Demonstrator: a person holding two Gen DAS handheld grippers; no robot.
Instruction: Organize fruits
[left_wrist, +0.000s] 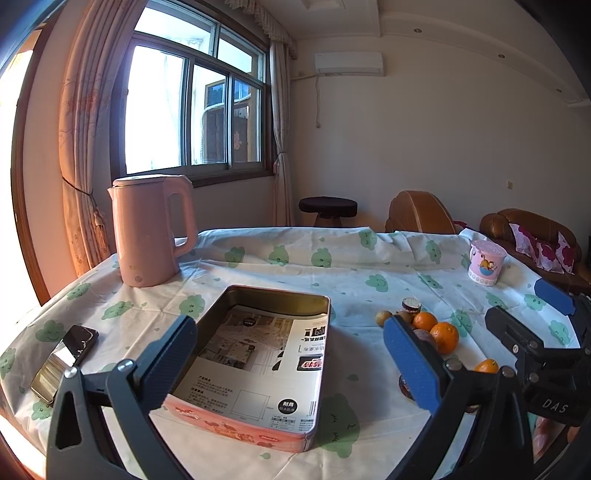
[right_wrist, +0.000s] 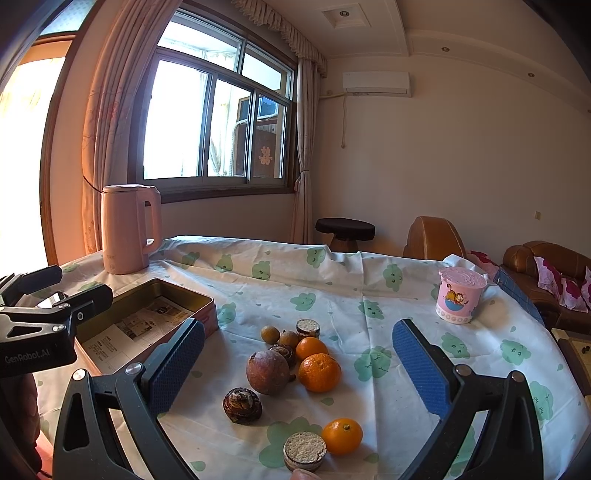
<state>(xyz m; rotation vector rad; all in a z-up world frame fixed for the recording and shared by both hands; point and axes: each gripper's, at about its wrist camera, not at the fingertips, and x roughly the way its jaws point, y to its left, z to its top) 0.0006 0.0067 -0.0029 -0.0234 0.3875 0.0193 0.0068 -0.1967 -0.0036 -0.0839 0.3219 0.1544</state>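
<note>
A: Right gripper (right_wrist: 295, 373), jaws spread wide, nothing between them. Held above the near edge of the table (right_wrist: 369, 266); the fruit lies on the tablecloth under it.

B: Left gripper (left_wrist: 291, 365)?

A: Same. Jaws wide apart, empty, held over the near end of the tin box (left_wrist: 258, 354).

B: Nearest fruit?

A: By the near edge, a round cake (right_wrist: 305, 451) with a pale top, touching or just beside an orange (right_wrist: 342, 435) on its right. Just behind and to the left, a dark coiled pastry (right_wrist: 242, 405).

B: Farther in?

A: A large brown round fruit (right_wrist: 268, 372), a bigger orange (right_wrist: 320, 372) just beside it on the right. Behind those a second dark pastry (right_wrist: 284, 352) and a third orange (right_wrist: 311, 348). Then two small brown fruits (right_wrist: 280, 336) side by side and a second round cake (right_wrist: 308, 328), farthest of the cluster.

B: The box?

A: Toward the left side of the table, well apart from the cluster. Lid off, only a printed sheet (left_wrist: 255, 347) lining its floor. A phone (left_wrist: 64, 363) lies near the left edge beside it.

B: Far side?

A: Pink kettle (left_wrist: 151, 230) at the far left corner, upright. Pink cup (right_wrist: 460, 295) with a cartoon print near the far right edge.
</note>
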